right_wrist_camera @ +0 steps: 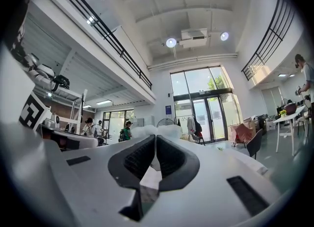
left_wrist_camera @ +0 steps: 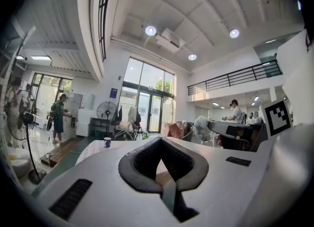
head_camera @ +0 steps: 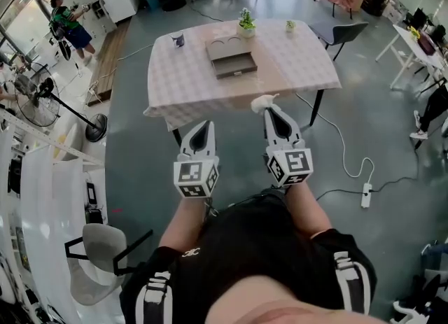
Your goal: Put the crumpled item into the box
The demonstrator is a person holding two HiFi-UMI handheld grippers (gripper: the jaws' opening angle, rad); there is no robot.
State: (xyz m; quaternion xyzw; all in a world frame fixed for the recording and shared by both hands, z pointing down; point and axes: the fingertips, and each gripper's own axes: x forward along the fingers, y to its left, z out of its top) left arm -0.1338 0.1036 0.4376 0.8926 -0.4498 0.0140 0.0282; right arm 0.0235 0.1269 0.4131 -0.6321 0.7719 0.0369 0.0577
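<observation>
Grey floor [head_camera: 133, 148] surrounds a desk [head_camera: 182, 85] covered in a checked cloth. On the desk stand an open grey box [head_camera: 231, 57], a small potted plant [head_camera: 246, 22] just behind the box, and a cup [head_camera: 178, 39] to the left. A standing fan [head_camera: 42, 95] is well off to the left. The right tongs [head_camera: 271, 110] are closed on the white crumpled item [head_camera: 262, 103], which bulges past their tips. In the head view the item lies at the desk's near edge, well apart from the box. The left tongs [head_camera: 201, 127] are held beside them over the floor, tips together and holding nothing.
</observation>
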